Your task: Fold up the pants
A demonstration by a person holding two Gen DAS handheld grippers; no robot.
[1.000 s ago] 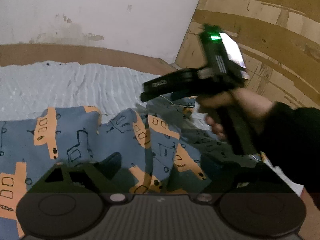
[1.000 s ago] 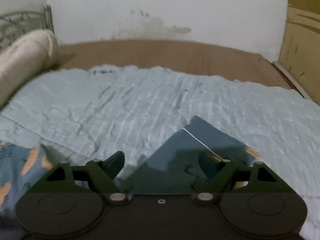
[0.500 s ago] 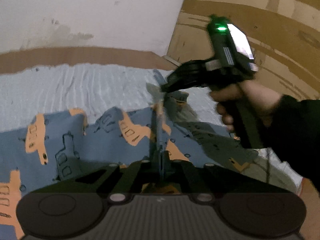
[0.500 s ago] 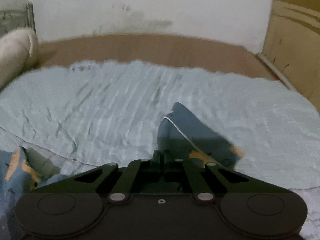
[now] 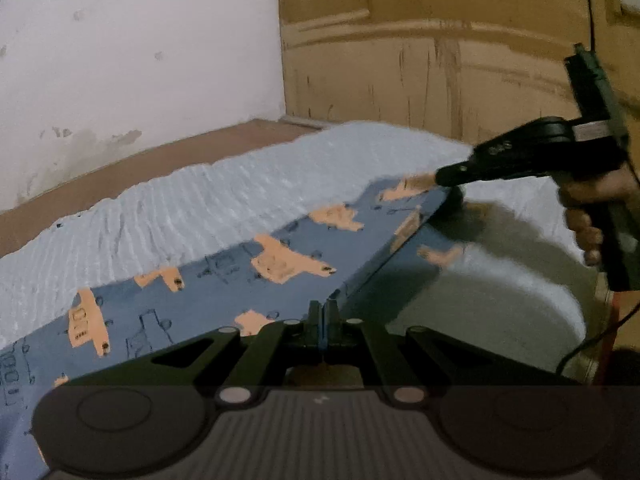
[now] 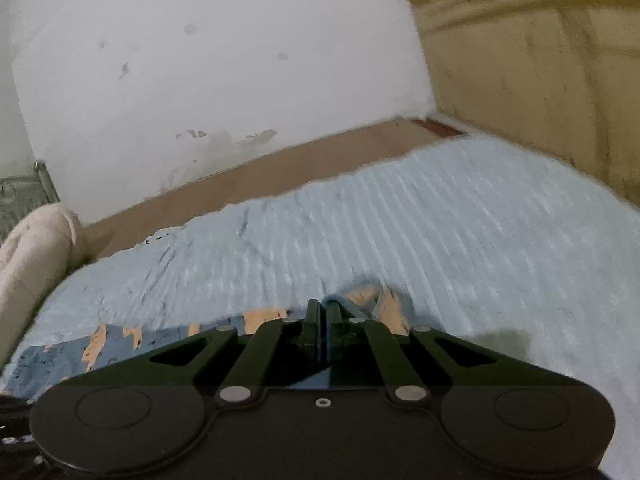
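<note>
**user_a:** Since both cams look down the fingers, you can read the grips pretty well. The left tongs [image 5: 323, 312] are clenched on an edge of the pants [image 5: 224, 300], blue fabric with orange vehicle prints. The right tongs [image 6: 323, 322] are pinched down on the pants [image 6: 264, 320] too, cloth poking out between the closed fingers.

**user_b:** Where's the garment sitting though?

**user_a:** Held up off the bed [image 5: 240, 196], stretched taut between the two grips. From the left cam you can see the right tongs [image 5: 448, 178] biting the far corner, with the person's right hand [image 5: 588, 208] around the handle. The left end of the fabric slopes down toward the light blue ribbed bedspread [image 6: 440, 220].

**user_b:** Anything else around?

**user_a:** White scuffed wall [image 6: 200, 60] behind the bed, wooden wardrobe [image 5: 420, 40] to the right, and a pale rolled pillow [image 6: 28, 256] at the left edge of the right cam. A thin black cable [image 5: 592, 340] hangs below the right hand.
</note>
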